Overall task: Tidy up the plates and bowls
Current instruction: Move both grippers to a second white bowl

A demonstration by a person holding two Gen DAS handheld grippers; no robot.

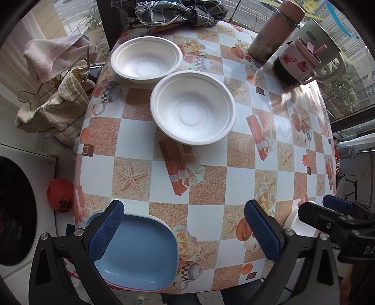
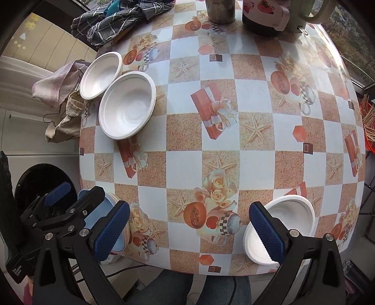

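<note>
Left wrist view: left gripper (image 1: 185,234), jaws spread wide and holding nothing, above the table's (image 1: 211,220) near edge. Its left finger overlaps a blue plate (image 1: 140,248) at 7 o'clock, which lies on top of a pink-rimmed plate; whether finger and plate touch cannot be told. Two white bowls stand upright toward 12 o'clock: a near bowl (image 1: 192,106) and a far bowl (image 1: 146,58), rims touching or just overlapping. At 4 o'clock the right gripper (image 1: 337,211) enters, with only a sliver of white beneath it.

Right wrist view: that sliver resolves into a third white bowl (image 2: 288,223) at 5 o'clock, at the table's near edge, partly behind one finger of the right gripper (image 2: 189,232), whose jaws are likewise wide apart and empty. The left gripper (image 2: 61,201) sits at 8 o'clock over the plates.

Surface and room: a rounded table under a checkered cloth printed with starfish, roses and gift boxes. At its far side lie a dark plaid cloth (image 1: 175,11), a flask (image 1: 274,30), a patterned cup (image 1: 297,61) and a pale mug (image 1: 323,49). Towels (image 1: 58,93) hang off the table at 9 o'clock, a red lantern (image 1: 59,194) lies below them, and windows stand behind.
</note>
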